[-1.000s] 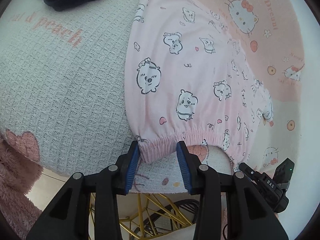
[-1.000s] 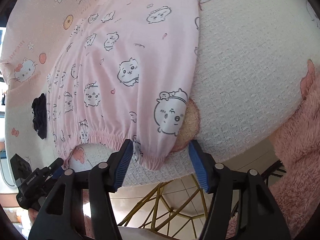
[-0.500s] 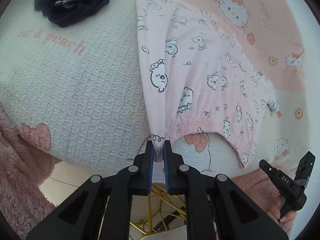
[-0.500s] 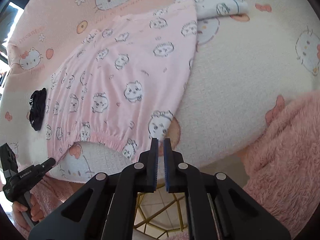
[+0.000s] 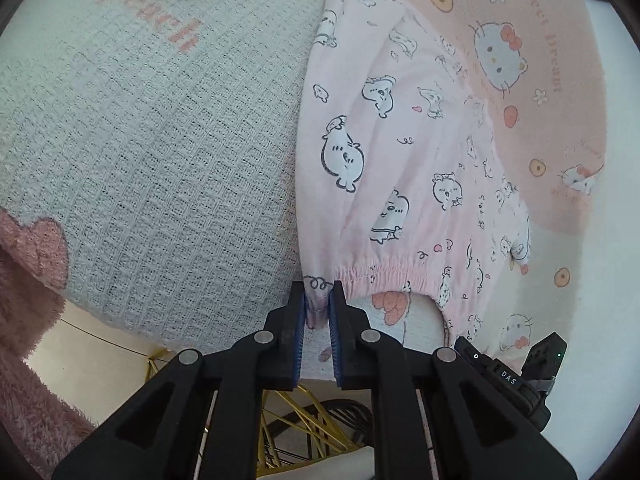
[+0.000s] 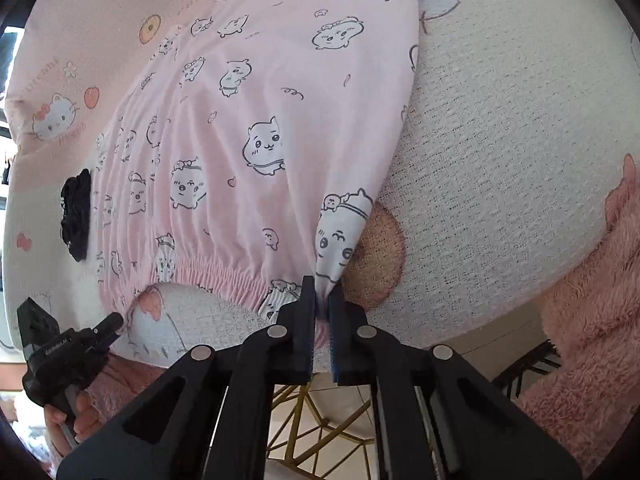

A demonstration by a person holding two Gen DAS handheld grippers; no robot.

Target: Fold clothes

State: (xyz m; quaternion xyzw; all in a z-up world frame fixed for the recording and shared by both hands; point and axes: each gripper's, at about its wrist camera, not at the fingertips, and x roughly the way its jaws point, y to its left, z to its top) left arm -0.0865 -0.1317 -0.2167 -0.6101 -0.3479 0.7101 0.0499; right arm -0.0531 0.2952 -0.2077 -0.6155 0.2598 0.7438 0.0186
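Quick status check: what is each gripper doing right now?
Left gripper: closed on the near left corner of the pink pajama pants' waistband.
Right gripper: closed on the waistband's other corner.

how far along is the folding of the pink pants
Early. Done: the pink cartoon-print pants lie spread flat on the bed cover. In hand: the left gripper is shut on one corner of the elastic waistband, and the right gripper is shut on the other corner. Left: no fold shows yet, so every fold remains. The black garment lies untouched.
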